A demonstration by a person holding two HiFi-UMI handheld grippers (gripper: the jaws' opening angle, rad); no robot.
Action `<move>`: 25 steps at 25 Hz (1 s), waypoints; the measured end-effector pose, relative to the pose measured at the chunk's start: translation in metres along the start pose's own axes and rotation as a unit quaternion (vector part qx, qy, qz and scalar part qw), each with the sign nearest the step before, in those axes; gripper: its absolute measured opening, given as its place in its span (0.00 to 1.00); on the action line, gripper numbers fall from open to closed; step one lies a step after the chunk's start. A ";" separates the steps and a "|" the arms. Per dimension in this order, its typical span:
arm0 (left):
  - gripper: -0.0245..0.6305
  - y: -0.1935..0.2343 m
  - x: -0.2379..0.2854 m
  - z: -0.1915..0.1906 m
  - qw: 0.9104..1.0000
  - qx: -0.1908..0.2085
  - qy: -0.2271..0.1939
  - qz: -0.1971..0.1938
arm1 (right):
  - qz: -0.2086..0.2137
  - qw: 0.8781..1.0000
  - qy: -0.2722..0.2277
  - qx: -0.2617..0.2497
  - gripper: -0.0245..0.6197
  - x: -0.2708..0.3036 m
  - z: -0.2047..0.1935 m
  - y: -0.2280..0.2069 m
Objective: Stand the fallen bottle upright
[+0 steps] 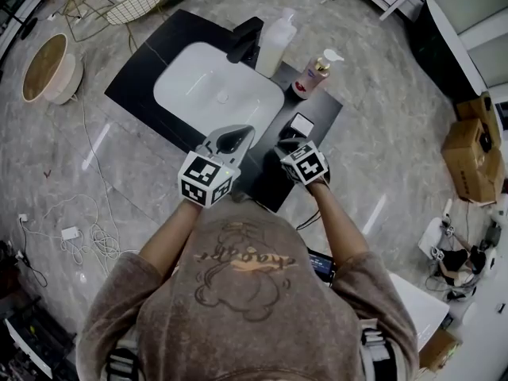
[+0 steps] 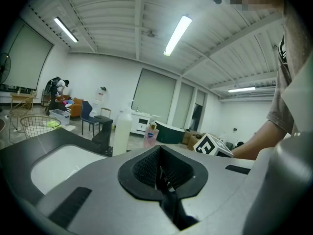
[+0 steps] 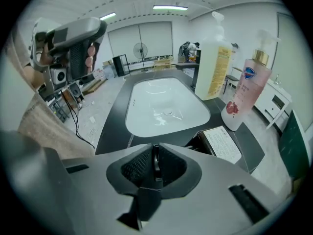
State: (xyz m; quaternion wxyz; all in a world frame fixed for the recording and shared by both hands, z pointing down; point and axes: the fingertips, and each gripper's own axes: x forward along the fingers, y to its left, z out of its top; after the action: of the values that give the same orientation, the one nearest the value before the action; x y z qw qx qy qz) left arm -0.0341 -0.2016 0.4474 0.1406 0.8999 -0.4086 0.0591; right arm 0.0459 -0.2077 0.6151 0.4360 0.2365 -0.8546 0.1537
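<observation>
The fallen bottle (image 1: 302,124) is dark with a white label and lies flat on the black counter (image 1: 155,50), right of the white sink (image 1: 184,63). In the right gripper view the fallen bottle (image 3: 221,144) lies just past my jaws and to their right. My right gripper (image 1: 287,143) hovers at its near end, pointing steeply down, its jaws together with nothing between them (image 3: 155,161). My left gripper (image 1: 236,137) hangs over the sink's front rim, nearly level, its jaws closed and empty (image 2: 159,166).
A pink pump bottle (image 1: 312,76) and a tall white bottle (image 1: 276,44) stand upright behind the fallen one, beside the black faucet (image 1: 244,42). On the floor are a bowl (image 1: 46,68), a wire basket (image 1: 135,6), cables (image 1: 87,236) and cardboard boxes (image 1: 472,153).
</observation>
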 end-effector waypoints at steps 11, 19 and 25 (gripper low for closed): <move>0.07 -0.012 0.016 0.003 1.000 0.007 0.004 -0.022 | 0.034 0.993 -0.070 0.091 0.10 -0.022 0.016 -0.008; 0.07 -0.016 0.026 0.003 0.999 0.005 0.008 -0.030 | 0.073 0.971 -0.135 0.185 0.10 -0.040 0.029 -0.015; 0.07 -0.021 0.031 0.003 0.999 0.005 0.007 -0.038 | 0.083 0.951 -0.176 0.241 0.11 -0.052 0.035 -0.022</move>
State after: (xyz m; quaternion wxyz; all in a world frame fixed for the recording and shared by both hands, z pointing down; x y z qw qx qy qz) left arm 0.0019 -0.2121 0.4471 0.1415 0.9149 -0.3729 0.0623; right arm 0.0610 -0.2289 0.5542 0.1945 0.2861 -0.8720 0.3463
